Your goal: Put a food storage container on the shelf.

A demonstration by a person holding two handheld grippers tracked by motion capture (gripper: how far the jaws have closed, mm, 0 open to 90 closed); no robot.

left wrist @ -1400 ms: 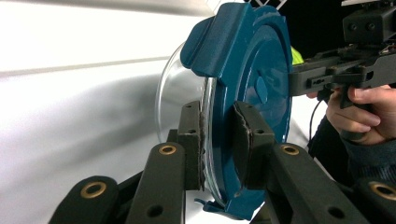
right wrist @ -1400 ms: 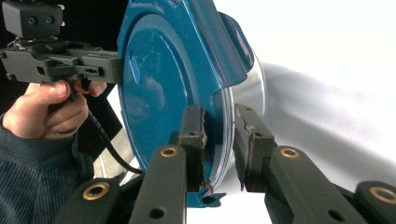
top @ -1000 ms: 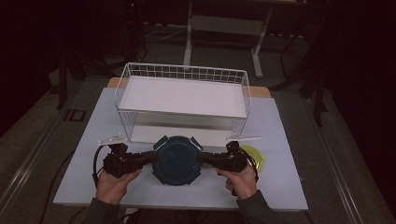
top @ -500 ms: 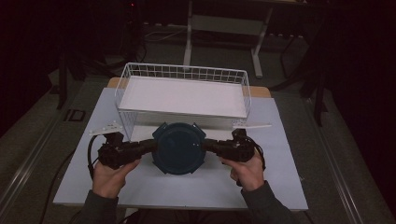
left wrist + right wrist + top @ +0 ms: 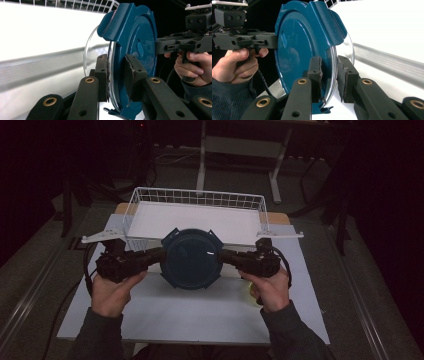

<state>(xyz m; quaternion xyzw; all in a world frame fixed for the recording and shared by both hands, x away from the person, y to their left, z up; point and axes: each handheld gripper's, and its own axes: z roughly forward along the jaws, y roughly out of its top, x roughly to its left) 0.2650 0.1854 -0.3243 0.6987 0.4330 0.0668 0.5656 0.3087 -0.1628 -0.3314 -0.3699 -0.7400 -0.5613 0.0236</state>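
Above the near part of the white table [image 5: 190,320], a round teal lid [image 5: 192,258] with a clear glass centre hangs in the air, held from both sides. At its left edge, the left gripper [image 5: 156,254] has its jaws partly closed on the rim, one pad on the glass face and the other on the teal face, as the left gripper view shows. Opposite it, the right gripper [image 5: 227,256] clamps the other edge the same way, pads pressed on either side of the rim. Each gripper sits in a hand: the left hand [image 5: 111,292] and the right hand [image 5: 270,290] rise from dark sleeves at the bottom of the high view.

Just behind the lid stands a white wire basket [image 5: 134,206] with a white floor; in the high view the lid overlaps its front wall. Beside the right hand a small yellowish thing [image 5: 248,292] lies on the table, mostly hidden, too little of it showing to tell what it is. Beyond the table, dark floor and a metal stand [image 5: 202,155].
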